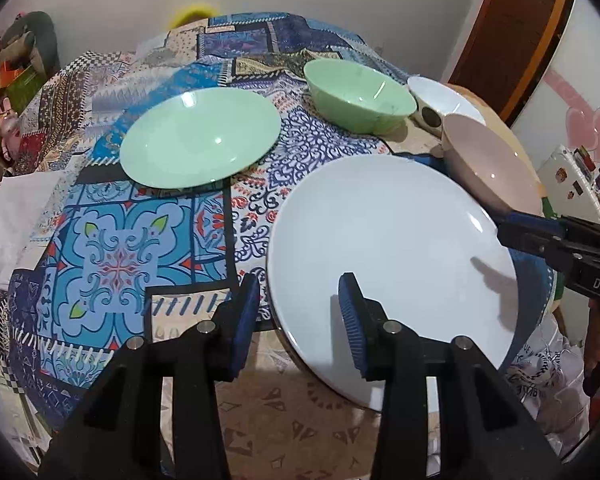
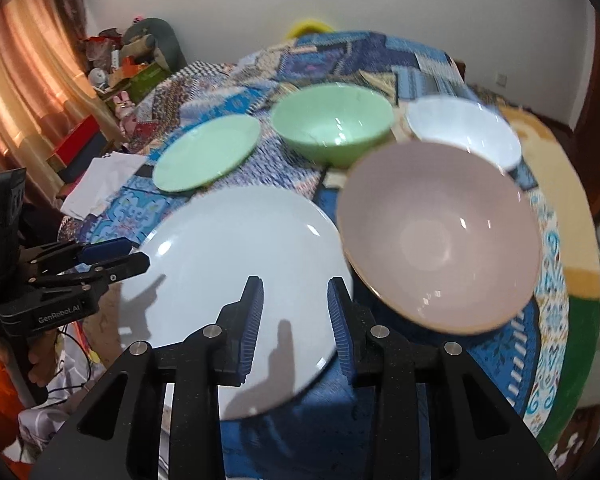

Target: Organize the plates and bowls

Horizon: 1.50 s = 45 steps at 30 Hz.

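Nothing is seen stacked yet, so the sorting is judged barely begun; five pieces lie separate on the patterned tablecloth [image 1: 112, 248]. A white plate [image 1: 384, 264] fills the lower right of the left wrist view; a green plate [image 1: 200, 138] lies at upper centre-left; a green bowl [image 1: 358, 94] sits at upper right, with a white bowl [image 1: 440, 102] just beside it and a pink bowl [image 1: 492, 164] at the right edge. Plates remain to be gathered with plates, bowls with bowls.

The left gripper [image 1: 300, 320] is seen with a moderate gap between its pads; the near rim of the white plate lies between them, yet no pad is seen pressing on it, so nothing is held. The right gripper [image 2: 296, 320] is parted more narrowly above the same plate in the lower centre of its own view; nothing is gripped.
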{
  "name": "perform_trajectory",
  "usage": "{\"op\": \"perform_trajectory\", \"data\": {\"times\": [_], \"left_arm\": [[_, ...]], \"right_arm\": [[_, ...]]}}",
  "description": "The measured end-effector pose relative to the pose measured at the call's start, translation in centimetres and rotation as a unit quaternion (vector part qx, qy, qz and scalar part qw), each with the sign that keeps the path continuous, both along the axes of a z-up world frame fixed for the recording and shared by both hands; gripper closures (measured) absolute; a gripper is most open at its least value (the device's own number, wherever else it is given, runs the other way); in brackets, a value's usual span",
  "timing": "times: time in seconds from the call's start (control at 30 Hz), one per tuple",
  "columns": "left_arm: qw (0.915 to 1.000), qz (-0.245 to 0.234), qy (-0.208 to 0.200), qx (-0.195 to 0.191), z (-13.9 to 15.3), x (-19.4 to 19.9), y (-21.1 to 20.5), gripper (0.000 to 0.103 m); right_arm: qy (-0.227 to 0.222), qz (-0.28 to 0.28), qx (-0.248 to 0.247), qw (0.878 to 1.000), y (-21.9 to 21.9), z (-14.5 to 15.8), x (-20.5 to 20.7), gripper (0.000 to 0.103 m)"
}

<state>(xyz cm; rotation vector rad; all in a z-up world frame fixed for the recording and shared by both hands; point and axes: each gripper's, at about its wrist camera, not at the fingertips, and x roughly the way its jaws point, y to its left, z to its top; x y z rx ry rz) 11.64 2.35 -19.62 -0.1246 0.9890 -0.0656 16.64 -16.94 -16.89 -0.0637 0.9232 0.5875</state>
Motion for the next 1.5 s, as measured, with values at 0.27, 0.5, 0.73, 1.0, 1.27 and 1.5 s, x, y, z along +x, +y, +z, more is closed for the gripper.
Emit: {"op": "perform_trajectory", "data": {"times": [0.27, 0.5, 0.73, 1.0, 1.27, 1.5], "left_arm": [[0.9983, 0.037, -0.046, -0.005, 2.9, -0.7, 3.0, 0.045], [0.9952, 0.079, -0.057, -0.011, 4.5, 0.2, 7.5, 0.043], [0.9929, 0.112, -0.040, -0.003, 3.7, 2.8, 12.1, 0.043], [0.9919, 0.123, 0.014, -0.031, -0.4, 7.1, 16.2, 0.043], [0.9930, 0.111, 0.020, -0.033, -2.5, 11.5, 18.3, 0.044], [0.9947, 0.089, 0.041, -0.031, -4.6, 14.9, 18.8, 0.077]], "right_arm": [[-0.026, 0.024, 0.012, 0.999, 3.6, 1.5, 1.2, 0.065], [-0.034, 0.038, 0.004, 0.999, 7.0, 1.8, 2.8, 0.060], [-0.017, 0.043, -0.006, 0.999, 10.0, 1.0, 5.5, 0.058], [0.017, 0.048, -0.026, 0.998, 13.4, -1.2, 8.7, 0.058], [0.046, 0.058, -0.062, 0.995, 16.0, -3.5, 11.1, 0.068], [0.070, 0.052, -0.085, 0.993, 16.5, -5.2, 12.8, 0.081]]}}
